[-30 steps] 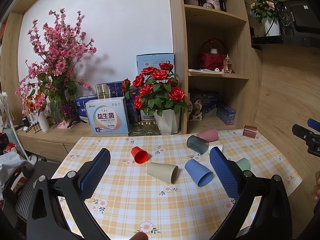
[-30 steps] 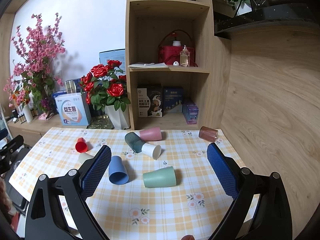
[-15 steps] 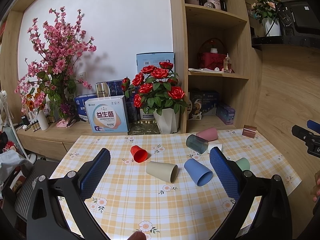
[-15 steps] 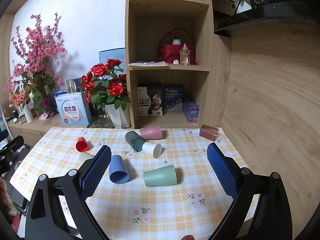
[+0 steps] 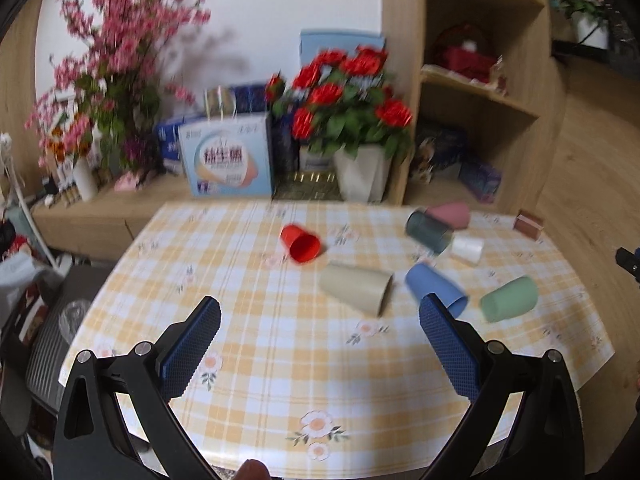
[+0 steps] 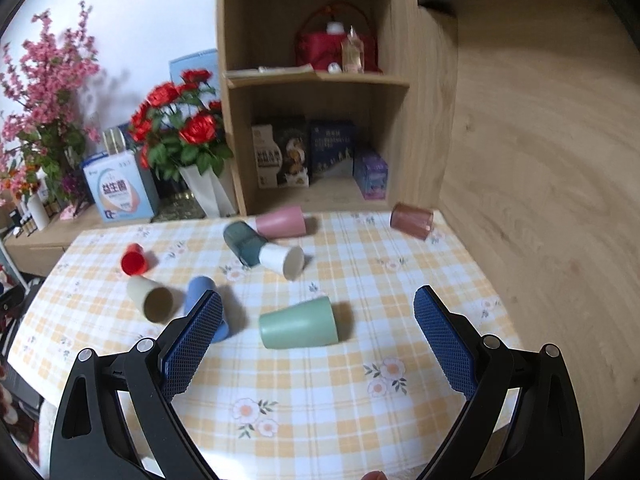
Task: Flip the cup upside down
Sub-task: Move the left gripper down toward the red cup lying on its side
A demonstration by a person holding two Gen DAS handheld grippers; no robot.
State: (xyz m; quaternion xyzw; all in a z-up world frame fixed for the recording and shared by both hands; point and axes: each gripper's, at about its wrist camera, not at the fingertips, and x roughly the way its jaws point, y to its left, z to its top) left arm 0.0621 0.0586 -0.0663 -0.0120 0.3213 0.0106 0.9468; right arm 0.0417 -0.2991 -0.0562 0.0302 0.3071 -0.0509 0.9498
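Approach step — both hand-held grippers, left hand-held gripper (image 5: 320, 316) and right hand-held gripper (image 6: 318, 306), wide, empty, above surface (image 6: 400, 280). Green cup (image 6: 298, 323) on side, nearest right — next likely: descend, clamp wall, rotate rim down.

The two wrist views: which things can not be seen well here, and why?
- Blue cup: in the right wrist view, its lower part is hidden behind a finger of the right gripper.
- Blue cup: in the left wrist view, a finger of the left gripper covers its rim.
- Box: the print is blurred in the left wrist view.
- Brown cup: blurred there, so its shape is unclear.
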